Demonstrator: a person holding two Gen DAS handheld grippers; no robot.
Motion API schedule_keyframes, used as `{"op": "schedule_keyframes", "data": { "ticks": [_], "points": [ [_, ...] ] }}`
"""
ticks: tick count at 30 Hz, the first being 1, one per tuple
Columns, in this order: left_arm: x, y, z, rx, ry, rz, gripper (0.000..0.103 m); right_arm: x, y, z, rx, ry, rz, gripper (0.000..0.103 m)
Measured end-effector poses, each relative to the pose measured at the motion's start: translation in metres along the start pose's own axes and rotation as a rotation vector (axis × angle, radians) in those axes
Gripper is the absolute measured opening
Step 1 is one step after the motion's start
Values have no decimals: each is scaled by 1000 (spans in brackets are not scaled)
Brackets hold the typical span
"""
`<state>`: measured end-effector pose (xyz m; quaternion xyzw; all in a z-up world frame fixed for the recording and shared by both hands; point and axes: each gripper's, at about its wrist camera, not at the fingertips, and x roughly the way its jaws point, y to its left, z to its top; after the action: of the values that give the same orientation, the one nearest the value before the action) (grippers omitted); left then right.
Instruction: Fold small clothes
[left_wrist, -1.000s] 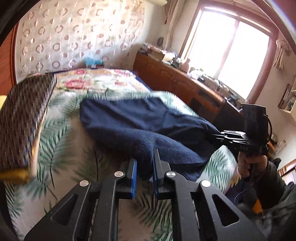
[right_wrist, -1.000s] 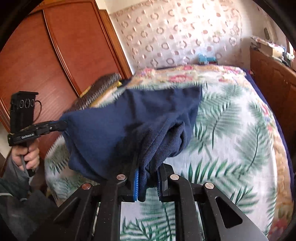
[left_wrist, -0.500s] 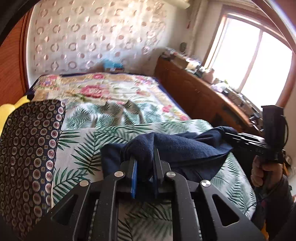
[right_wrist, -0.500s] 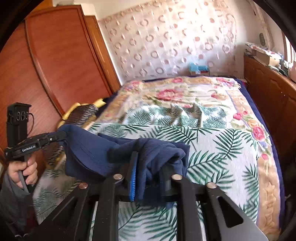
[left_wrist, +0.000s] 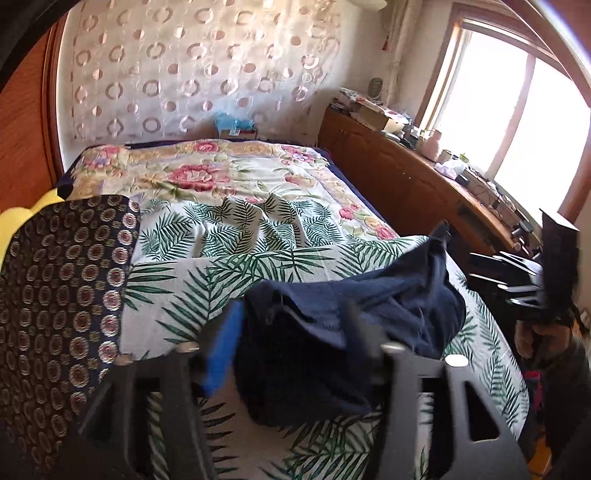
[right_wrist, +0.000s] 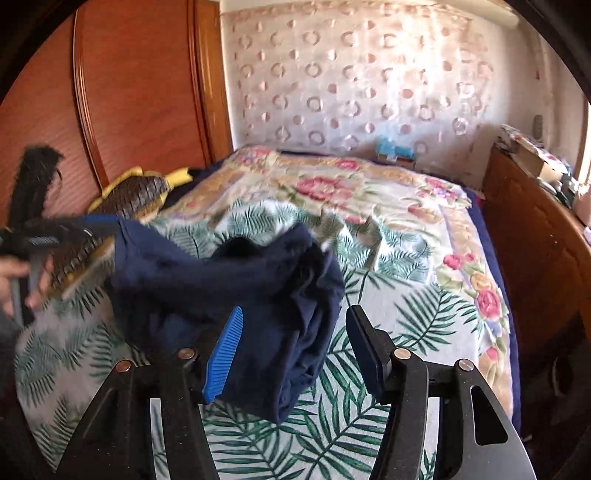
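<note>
Navy garment (left_wrist: 369, 314) bunched at the bed's (left_wrist: 258, 221) near edge, both grippers let go.

A patterned cushion (left_wrist: 62, 295) lies along the bed's left edge and a wooden cabinet (left_wrist: 406, 184) runs along its right side (cluttered on top). The garment's long axis lies across the bed, parallel to that near edge. The left gripper's (left_wrist: 295, 339) jaws have just been opening, and so have the right gripper's (right_wrist: 291, 343); both stand apart with cloth loose between them, unclamped.
</note>
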<state>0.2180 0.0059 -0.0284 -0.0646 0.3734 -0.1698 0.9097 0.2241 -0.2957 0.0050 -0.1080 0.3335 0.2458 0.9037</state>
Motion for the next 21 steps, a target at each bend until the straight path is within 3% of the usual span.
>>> {"op": "schedule_keyframes", "data": {
  "ticks": [2,11,13,14,16,21],
  "points": [
    [-6,1,-7,13,-8,5,77,16,0,1,-2,34,21,60],
    [17,4,-25,29,88,24,78,69,-10,33,28,71,80,59],
    [27,4,-23,28,107,27,78,74,-18,35,45,70,106,35],
    [31,4,-22,28,112,30,78,76,-21,35,54,73,116,17],
    [39,3,-17,32,119,38,78,79,-37,31,94,63,141,13],
    [56,4,-1,37,111,66,78,74,-52,23,192,55,49,11]
  ]
}}
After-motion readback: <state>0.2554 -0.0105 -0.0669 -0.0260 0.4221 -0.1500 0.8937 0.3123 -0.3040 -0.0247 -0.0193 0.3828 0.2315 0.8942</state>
